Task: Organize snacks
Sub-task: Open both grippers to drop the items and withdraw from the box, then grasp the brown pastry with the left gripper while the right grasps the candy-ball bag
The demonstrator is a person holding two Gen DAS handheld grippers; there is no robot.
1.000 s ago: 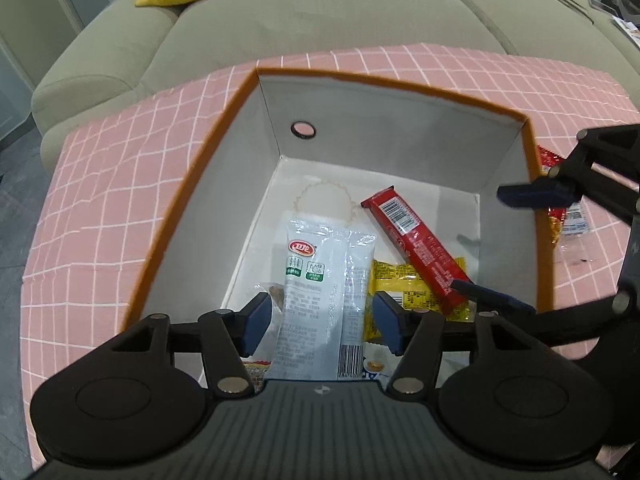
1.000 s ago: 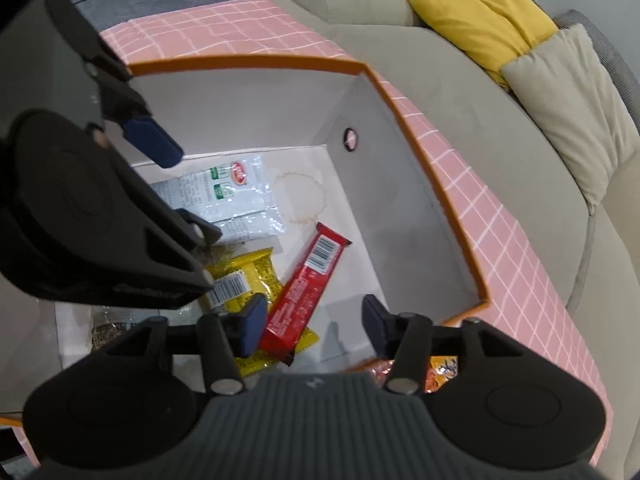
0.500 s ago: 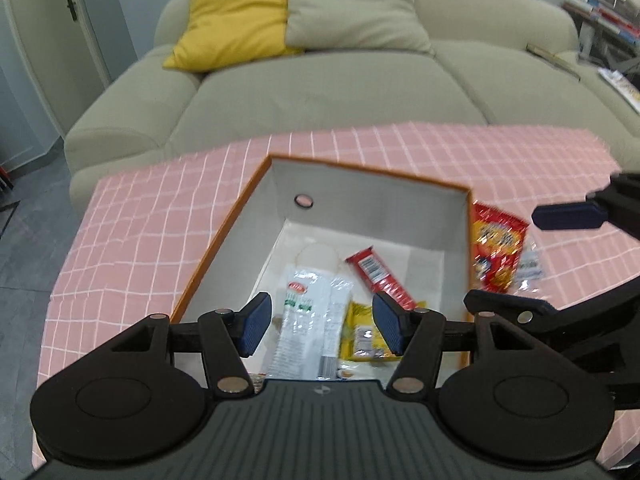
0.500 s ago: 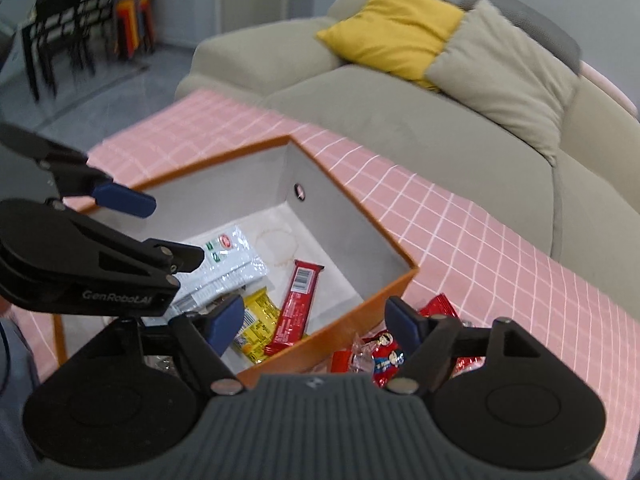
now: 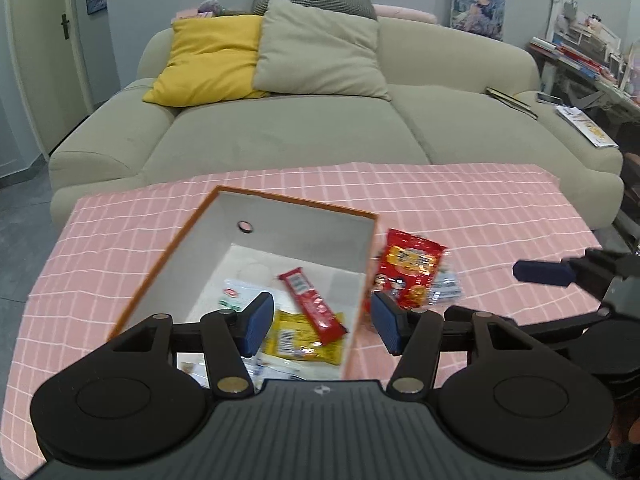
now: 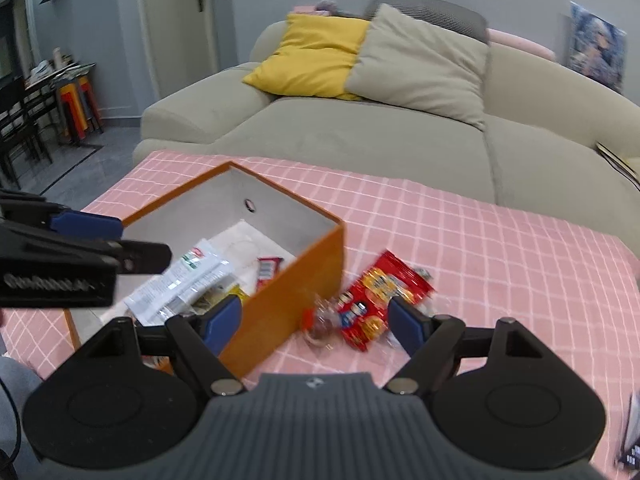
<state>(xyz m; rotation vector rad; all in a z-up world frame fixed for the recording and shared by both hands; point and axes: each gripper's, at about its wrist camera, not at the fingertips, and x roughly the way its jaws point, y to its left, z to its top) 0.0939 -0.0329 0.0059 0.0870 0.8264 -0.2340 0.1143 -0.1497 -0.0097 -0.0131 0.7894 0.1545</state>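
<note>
An orange box (image 5: 296,200) with grey inner walls stands on the pink checked cloth. A red bar (image 5: 312,304), a yellow packet (image 5: 300,338) and a white packet with a green logo (image 6: 188,284) lie inside it. A red snack bag (image 5: 412,270) lies on the cloth just right of the box, with clear wrappers (image 5: 446,286) beside it. My left gripper (image 5: 322,312) hovers above the box's near end; its jaws are closing a little and hold nothing. My right gripper (image 6: 316,314) hangs open and empty above the box's right wall (image 6: 296,300) and the red bag (image 6: 376,300).
A beige sofa (image 5: 288,136) with a yellow cushion (image 5: 208,64) and a grey cushion (image 5: 320,52) runs along the table's far side. Cluttered shelves (image 5: 580,52) stand at the right, dark chairs (image 6: 20,120) at the left. Bare cloth (image 6: 500,248) stretches right of the bag.
Both grippers have risen and drawn back from inside the box. The right one rolled, opened wider and swung to the box's right side. The snacks in the box lie as before.
</note>
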